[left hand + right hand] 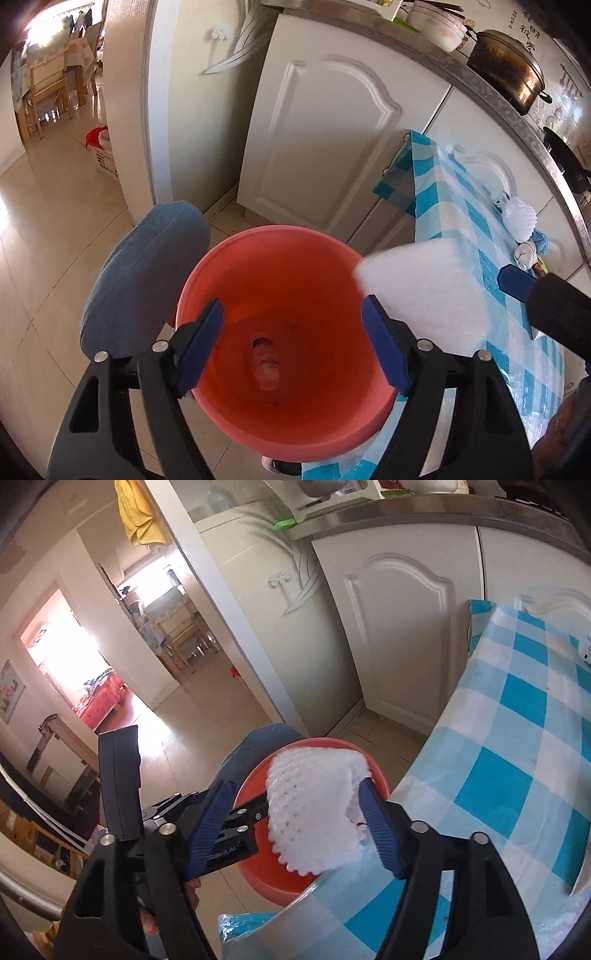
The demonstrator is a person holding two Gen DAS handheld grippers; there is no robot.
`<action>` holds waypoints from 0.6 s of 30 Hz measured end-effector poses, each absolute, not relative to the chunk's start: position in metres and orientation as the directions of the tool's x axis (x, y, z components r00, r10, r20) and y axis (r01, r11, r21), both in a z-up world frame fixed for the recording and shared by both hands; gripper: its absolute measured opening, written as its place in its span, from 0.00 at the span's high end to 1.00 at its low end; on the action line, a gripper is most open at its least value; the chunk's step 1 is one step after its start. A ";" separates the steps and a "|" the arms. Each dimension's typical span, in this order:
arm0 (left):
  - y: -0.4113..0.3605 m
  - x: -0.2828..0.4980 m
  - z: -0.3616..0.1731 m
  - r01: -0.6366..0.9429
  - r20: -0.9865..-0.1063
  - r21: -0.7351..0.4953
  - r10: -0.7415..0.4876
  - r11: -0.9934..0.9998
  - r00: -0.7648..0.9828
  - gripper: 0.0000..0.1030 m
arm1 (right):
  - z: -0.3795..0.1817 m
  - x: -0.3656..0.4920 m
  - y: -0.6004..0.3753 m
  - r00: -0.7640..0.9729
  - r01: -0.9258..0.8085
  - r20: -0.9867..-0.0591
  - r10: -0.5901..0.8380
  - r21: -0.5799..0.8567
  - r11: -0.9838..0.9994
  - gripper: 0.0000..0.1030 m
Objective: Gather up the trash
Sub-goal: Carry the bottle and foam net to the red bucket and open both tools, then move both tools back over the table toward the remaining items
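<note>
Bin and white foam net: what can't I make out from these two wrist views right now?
- Left wrist: the bottle deep in the red bin is dim and blurred; its label is unreadable.
- Left wrist: the white foam net is motion-smeared.
- Right wrist: the foam net covers the bin interior; whether it touches the right tool is unclear.

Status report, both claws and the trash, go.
Left claw open over red bin, bottle at bottom. Right claw open, white foam net at its right finger, above bin. Nothing blocking.
</note>
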State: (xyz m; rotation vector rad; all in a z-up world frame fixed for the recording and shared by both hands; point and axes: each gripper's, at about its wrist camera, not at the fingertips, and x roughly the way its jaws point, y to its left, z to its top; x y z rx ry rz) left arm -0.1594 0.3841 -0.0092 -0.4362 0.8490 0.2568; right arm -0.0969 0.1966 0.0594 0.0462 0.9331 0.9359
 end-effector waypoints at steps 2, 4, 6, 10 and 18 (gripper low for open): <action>0.390 -0.162 -0.012 -0.406 -0.771 -0.274 0.054 0.872 0.635 0.21 | 0.060 -0.096 0.192 0.256 -0.659 -0.656 0.710 0.419 0.625 0.21; 0.394 -0.163 -0.012 -0.423 -0.768 -0.270 0.072 0.865 0.637 0.21 | 0.063 -0.095 0.184 0.279 -0.644 -0.637 0.718 0.431 0.632 0.19; 0.395 -0.167 -0.007 -0.433 -0.758 -0.255 0.100 0.865 0.645 0.18 | 0.067 -0.094 0.173 0.301 -0.626 -0.611 0.732 0.452 0.635 0.16; 0.393 -0.171 0.009 -0.426 -0.726 -0.232 0.136 0.874 0.674 0.15 | 0.076 -0.090 0.145 0.376 -0.583 -0.576 0.726 0.462 0.668 0.13; 0.363 -0.179 0.043 -0.387 -0.624 -0.288 0.135 0.876 0.770 0.15 | 0.070 -0.082 0.061 0.487 -0.453 -0.494 0.720 0.562 0.692 0.12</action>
